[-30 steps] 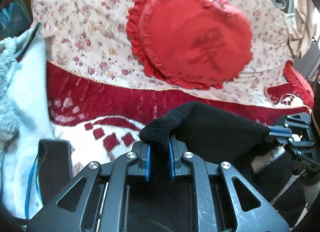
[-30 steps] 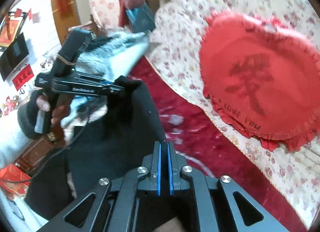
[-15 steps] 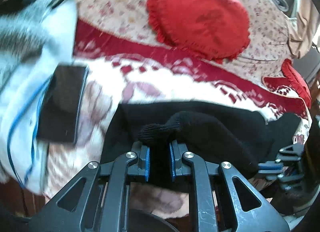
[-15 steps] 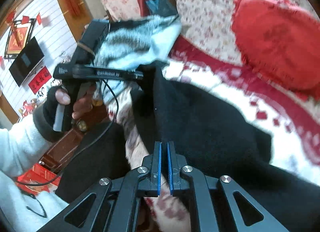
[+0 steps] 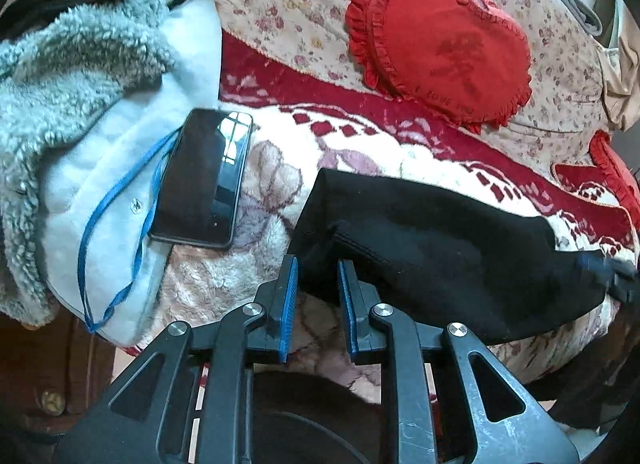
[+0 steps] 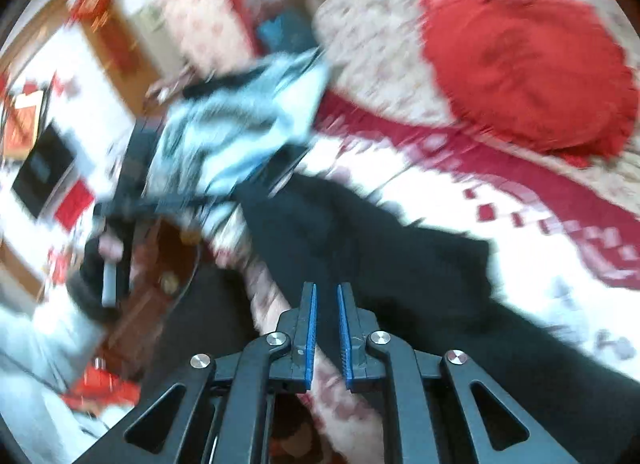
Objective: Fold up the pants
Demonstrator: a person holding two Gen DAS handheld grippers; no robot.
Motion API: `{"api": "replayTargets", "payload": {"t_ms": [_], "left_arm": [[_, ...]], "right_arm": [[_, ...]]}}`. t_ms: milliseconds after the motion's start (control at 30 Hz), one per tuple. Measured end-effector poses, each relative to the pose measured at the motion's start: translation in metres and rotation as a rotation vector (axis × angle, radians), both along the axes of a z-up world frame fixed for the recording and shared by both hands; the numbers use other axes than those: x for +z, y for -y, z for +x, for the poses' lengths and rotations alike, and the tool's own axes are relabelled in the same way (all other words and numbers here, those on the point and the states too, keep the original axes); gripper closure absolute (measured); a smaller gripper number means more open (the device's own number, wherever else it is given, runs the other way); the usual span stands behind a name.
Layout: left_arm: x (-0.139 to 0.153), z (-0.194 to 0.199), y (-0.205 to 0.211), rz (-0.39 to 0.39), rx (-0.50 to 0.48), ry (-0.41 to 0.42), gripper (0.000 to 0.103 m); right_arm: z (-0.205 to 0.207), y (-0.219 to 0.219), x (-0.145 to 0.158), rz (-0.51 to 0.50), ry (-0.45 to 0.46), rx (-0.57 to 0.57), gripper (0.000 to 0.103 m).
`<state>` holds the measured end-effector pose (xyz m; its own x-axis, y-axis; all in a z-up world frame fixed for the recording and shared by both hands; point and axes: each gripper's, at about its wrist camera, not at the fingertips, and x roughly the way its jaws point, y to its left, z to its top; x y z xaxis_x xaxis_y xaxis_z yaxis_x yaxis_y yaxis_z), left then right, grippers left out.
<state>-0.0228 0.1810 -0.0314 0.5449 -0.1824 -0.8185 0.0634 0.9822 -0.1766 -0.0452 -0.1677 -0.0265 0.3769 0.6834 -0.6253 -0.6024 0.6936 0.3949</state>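
- Sofa seat under a red-and-white plush blanket (image 5: 360,151), a floral cover (image 5: 280,15) over the backrest; daylight, a cluttered living room at the edges.
- Left gripper (image 5: 317,264): jaws parted a moderate way. The black pants' (image 5: 440,248) near folded edge sits in the gap between the blue pads, though neither pad visibly presses on it; looks let go, not clamped.
- Right gripper (image 6: 326,296): jaws a narrow way apart, nothing pinched between them. Black cloth lies just ahead of and beside the tips. That view is badly motion-blurred, so contact cannot be judged.
- Pants lie flat across the front of the blanket, doubled over, one layer on another, running from the left gripper out toward the right side of the seat; the far end reaches the blurred dark shape at the frame edge.
- Phone (image 5: 204,179), black, screen up, just left of the pants, half on a pale fleece-lined jacket (image 5: 100,103); a blue cord (image 5: 116,199) loops across the jacket beside it.
- Red heart-shaped cushion (image 5: 440,47) with frilled edge leans on the floral backrest, well behind the pants.
- From the right wrist camera: the person's left hand (image 6: 108,260), in a dark glove, grips a handle at lower left.
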Motion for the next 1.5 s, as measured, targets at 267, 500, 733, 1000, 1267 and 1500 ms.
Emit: {"api": "replayTargets", "payload": {"t_ms": [267,500,733,1000,1267,1500], "left_arm": [[0.034,-0.003,0.007,-0.051,0.017,0.072,0.085],[0.046,-0.005,0.021,-0.048,-0.017,0.106,0.066],[0.000,0.008,0.050,-0.046,-0.035,0.010,0.066],[-0.038,0.005,0.068,0.049,-0.031,-0.028,0.064],[-0.040,0.007,0.063,0.015,-0.020,-0.037,0.063],[-0.037,0.003,0.060,-0.010,0.006,-0.036,0.064]], "right_arm": [[0.065,0.047,-0.015,0.045,-0.145,-0.241,0.089],[0.084,0.041,-0.037,0.019,-0.216,-0.246,0.087],[0.083,0.041,-0.044,0.075,-0.286,-0.224,0.087],[0.084,0.047,-0.048,0.101,-0.330,-0.212,0.086],[0.105,0.036,-0.071,0.182,-0.400,-0.225,0.075],[0.094,0.047,-0.040,0.179,-0.215,-0.302,0.098]]}}
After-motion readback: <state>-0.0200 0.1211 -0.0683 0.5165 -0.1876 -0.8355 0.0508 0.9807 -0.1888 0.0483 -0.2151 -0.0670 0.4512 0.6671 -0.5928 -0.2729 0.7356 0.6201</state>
